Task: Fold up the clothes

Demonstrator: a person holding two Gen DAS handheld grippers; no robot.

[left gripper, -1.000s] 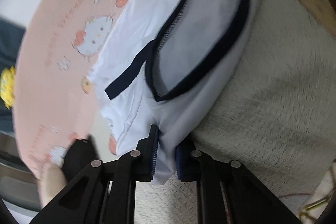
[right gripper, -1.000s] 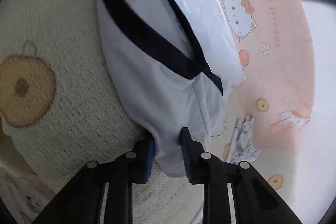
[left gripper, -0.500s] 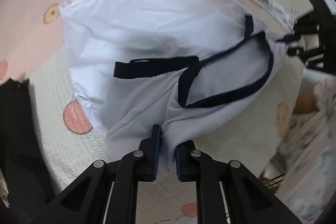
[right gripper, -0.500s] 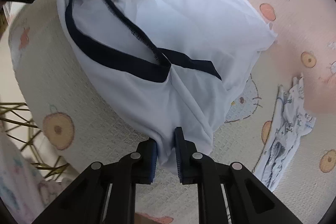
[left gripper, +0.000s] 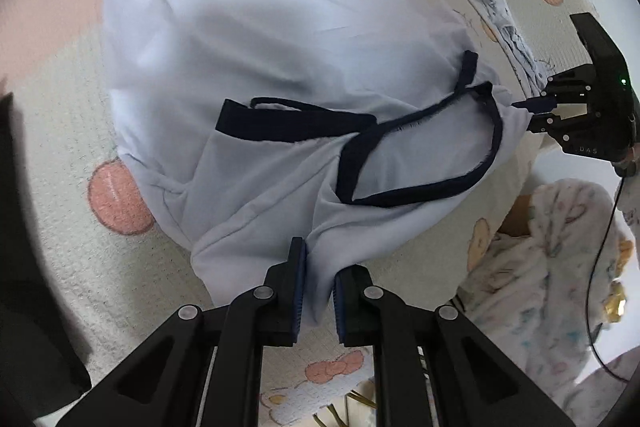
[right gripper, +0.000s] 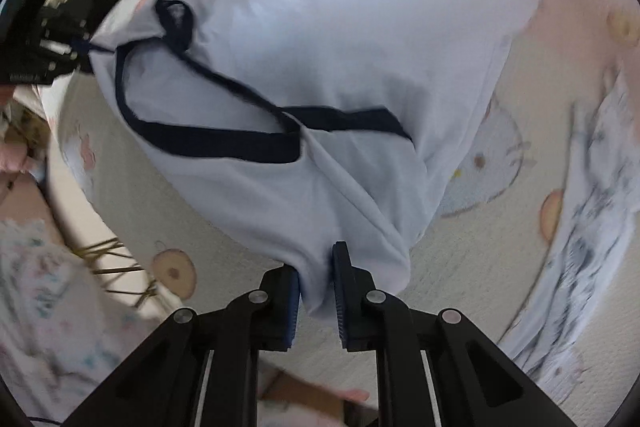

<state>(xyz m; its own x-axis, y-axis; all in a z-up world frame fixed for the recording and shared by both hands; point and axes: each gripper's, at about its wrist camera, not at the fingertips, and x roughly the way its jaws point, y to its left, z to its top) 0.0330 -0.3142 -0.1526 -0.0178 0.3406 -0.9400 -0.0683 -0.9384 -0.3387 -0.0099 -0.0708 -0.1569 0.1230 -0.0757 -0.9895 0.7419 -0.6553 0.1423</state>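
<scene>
left hand-held gripper [left gripper: 318,291] clamped on one corner of the white shirt [left gripper: 260,47]; right hand-held gripper [right gripper: 316,291] clamped on the opposite corner; shirt spread between them over a cream and pink cartoon-print mat [left gripper: 60,131], navy trim [left gripper: 292,125] facing up, neck opening sagging; a patterned cloth [right gripper: 592,227] lies on the mat beside the shirt, apart from it; dark garment [left gripper: 24,267] at the mat's edge near the left hand-held gripper; right view blurred.
</scene>
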